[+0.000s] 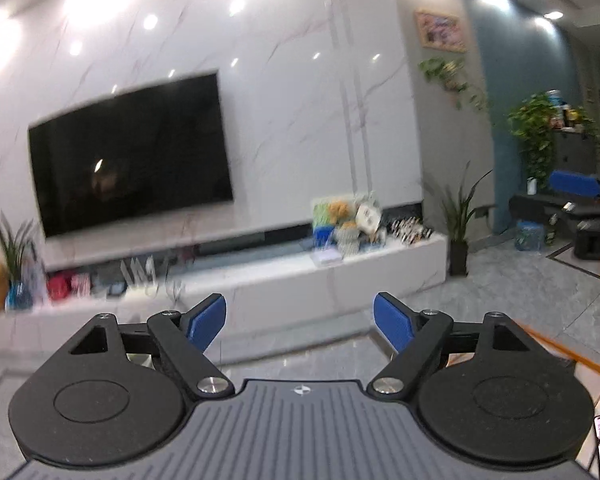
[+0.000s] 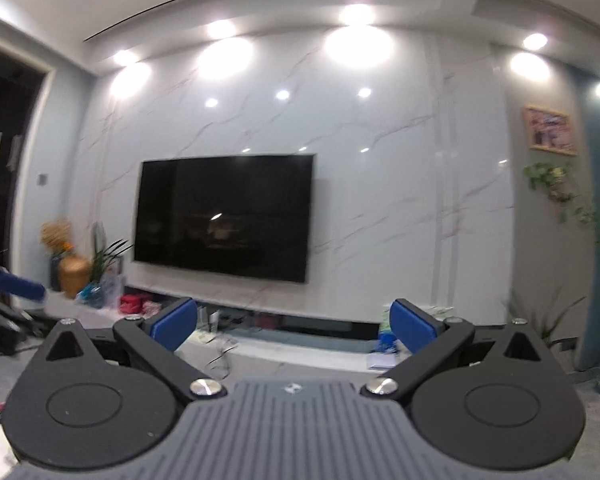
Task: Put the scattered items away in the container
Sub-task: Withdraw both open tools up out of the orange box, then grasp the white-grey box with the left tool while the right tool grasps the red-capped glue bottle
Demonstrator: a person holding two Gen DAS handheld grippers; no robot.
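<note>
I hold my left tongs (image 1: 300, 322) and right tongs (image 2: 294, 324) released and empty, facing the television (image 2: 224, 216), no items within reach.

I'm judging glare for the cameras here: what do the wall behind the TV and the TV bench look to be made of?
Wall: looks like polished marble or marble-look tile, white with thin reddish veins, glossy enough to mirror the ceiling lights. TV bench: seems the same white veined stone or a laminate copy, smooth; blur leaves it open. TV: dark glossy screen, showing a faint reflection.
</note>
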